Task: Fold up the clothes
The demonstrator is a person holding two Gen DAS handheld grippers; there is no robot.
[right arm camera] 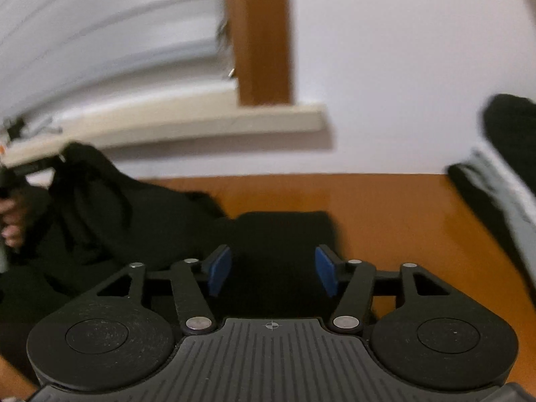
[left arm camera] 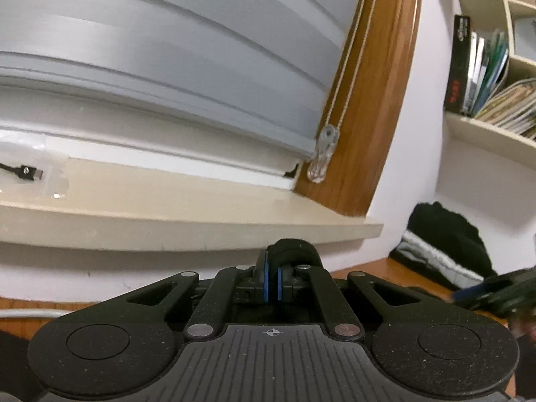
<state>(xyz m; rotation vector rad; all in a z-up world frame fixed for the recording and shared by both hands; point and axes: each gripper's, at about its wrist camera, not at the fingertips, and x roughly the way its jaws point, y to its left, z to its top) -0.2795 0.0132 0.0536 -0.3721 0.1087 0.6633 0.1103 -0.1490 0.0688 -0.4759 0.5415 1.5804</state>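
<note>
Between the blue-padded fingers of the left gripper (left arm camera: pixel 271 283) a bunched fold of a black garment (left arm camera: pixel 290 249) is pinched, the fingers being closed on it and raised in front of a cream windowsill (left arm camera: pixel 187 216). In the right wrist view the same garment (right arm camera: pixel 140 214) is seen hanging in drapes from the left gripper (right arm camera: pixel 50 162) at the far left, its lower part spread over the orange-brown bench (right arm camera: pixel 395 214). The fingers of the right gripper (right arm camera: pixel 272 269) are held wide apart, nothing being gripped, and are poised above a flat black part of the garment that lies on the bench. Whether the fingers touch the cloth cannot be told. Behind the sill a grey blind (left arm camera: pixel 187 53) is drawn down, with a beaded cord (left arm camera: pixel 348 67) hung along a wooden frame (left arm camera: pixel 378 100). A cable end (left arm camera: pixel 31 172) is taped to the sill at the left. At the right, a pile of black and grey clothes (left arm camera: pixel 445 241) is stacked against the white wall, and books (left arm camera: pixel 482 70) are stood on a shelf above it.
</note>
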